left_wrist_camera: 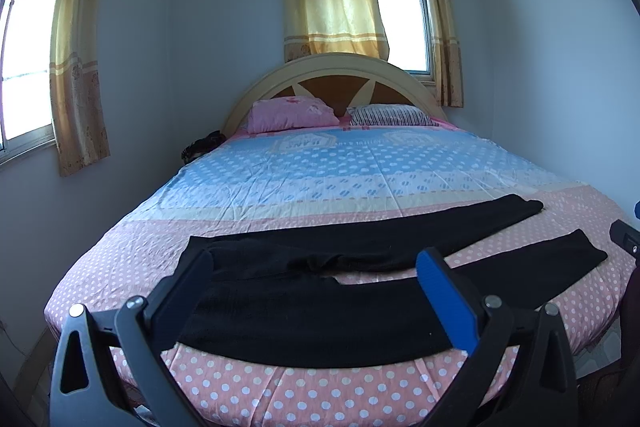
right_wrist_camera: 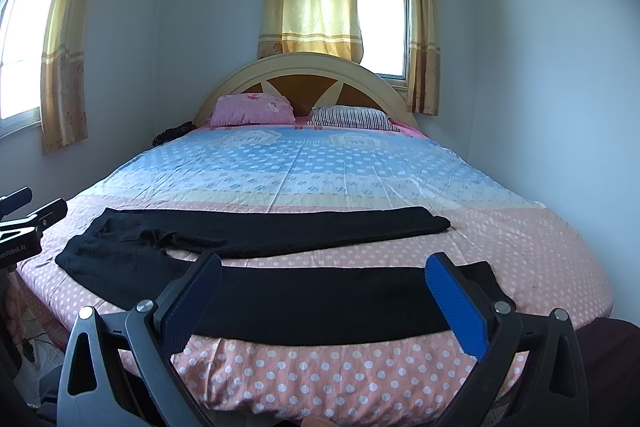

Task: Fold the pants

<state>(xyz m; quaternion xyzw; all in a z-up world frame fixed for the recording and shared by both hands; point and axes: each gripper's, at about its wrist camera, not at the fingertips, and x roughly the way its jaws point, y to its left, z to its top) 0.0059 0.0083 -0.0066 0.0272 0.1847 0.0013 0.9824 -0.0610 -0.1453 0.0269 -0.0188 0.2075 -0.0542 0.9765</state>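
Black pants (left_wrist_camera: 320, 311) lie spread flat across the foot of the bed, waist at the left, both legs running right and splayed apart. They also show in the right wrist view (right_wrist_camera: 320, 303). My left gripper (left_wrist_camera: 316, 263) is open and empty, held above the near edge over the waist end. My right gripper (right_wrist_camera: 324, 265) is open and empty, held over the near leg. Neither touches the cloth. The left gripper's body (right_wrist_camera: 24, 223) shows at the left edge of the right wrist view.
The bed (left_wrist_camera: 280, 395) has a pink dotted and blue sheet. A pink pillow (left_wrist_camera: 292, 113) and a striped pillow (left_wrist_camera: 394, 115) lie by the headboard (left_wrist_camera: 336, 65). A dark object (left_wrist_camera: 202, 145) sits at the bed's far left. Walls and curtained windows surround the bed.
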